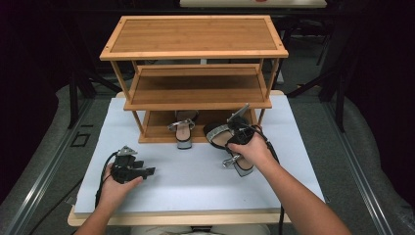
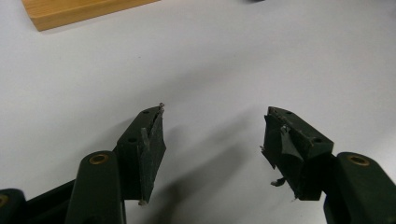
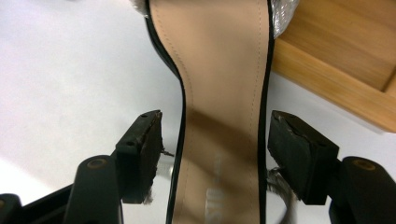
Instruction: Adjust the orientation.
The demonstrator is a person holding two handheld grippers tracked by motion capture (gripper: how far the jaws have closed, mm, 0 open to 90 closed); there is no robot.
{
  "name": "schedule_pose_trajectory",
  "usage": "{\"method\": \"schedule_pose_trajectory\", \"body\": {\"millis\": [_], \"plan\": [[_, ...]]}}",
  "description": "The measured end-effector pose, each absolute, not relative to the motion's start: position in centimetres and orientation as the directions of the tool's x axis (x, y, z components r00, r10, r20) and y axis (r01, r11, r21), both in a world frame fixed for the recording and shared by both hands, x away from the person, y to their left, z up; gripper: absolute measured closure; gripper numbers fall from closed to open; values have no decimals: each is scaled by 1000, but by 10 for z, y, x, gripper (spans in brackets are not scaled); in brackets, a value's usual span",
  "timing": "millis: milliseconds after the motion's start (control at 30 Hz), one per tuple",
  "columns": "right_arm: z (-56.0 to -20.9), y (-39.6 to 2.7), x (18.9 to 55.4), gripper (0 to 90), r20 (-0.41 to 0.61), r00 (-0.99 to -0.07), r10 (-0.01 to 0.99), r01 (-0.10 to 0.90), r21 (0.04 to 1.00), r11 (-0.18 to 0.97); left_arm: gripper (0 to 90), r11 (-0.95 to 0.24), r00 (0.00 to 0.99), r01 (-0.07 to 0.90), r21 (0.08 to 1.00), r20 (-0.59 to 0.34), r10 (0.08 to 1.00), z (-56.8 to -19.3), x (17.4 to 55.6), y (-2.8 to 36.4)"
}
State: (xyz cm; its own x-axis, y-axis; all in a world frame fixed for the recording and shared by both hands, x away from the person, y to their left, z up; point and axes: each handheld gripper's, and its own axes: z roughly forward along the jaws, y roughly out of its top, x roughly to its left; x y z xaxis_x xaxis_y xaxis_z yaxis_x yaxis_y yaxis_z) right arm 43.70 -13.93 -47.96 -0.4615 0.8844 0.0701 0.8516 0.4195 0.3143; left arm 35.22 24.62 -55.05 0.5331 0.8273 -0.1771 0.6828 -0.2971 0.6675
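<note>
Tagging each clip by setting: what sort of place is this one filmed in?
Probably a lab or workshop recording station, not a home. A bamboo shoe rack and two sandals sit staged on a white table, dark metal frames stand around it, and cables trail across a grey floor.

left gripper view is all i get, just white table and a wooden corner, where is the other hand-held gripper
Observer: The right hand-held gripper is at a sandal that lies on the white table in front of the wooden rack.
Operator: is it gripping the sandal
Observer: No. In the right gripper view the sandal's insole runs between the jaws, with a gap at each pad.
Operator: any other shoe around
Observer: Yes, a second sandal sits with its front on the rack's bottom shelf and its heel toward the person.
Operator: and my gripper
Observer: The left hand-held gripper rests open low over the table's left part, with nothing between its jaws.
</note>
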Motion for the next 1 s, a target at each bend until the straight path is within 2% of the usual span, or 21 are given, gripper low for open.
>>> {"method": "schedule_pose_trajectory", "body": {"millis": [133,200,333,600,767,833,1000], "plan": [[-463,-146,424,348,50,-503,863,805,389,448,378,-293,529,684,668,-177,830,-550,352,248],[-454,-152,415,349,65,-513,856,794,414,444,378,-292,528,684,668,-178,830,-551,352,248],[-447,-165,394,353,28,-538,843,762,442,472,378,-293,528,684,668,-176,830,-550,352,248],[-452,-189,357,354,14,-558,830,743,454,492,378,-297,530,684,667,-174,830,-551,352,246],[-443,-211,344,353,48,-530,846,733,528,429,378,-293,526,687,665,-177,832,-551,352,246],[-442,-213,343,351,50,-530,846,735,525,429,378,-295,528,686,666,-175,831,-552,352,245],[-464,-213,337,379,31,-552,833,729,502,465,378,-297,530,685,665,-176,829,-551,352,245]]}}
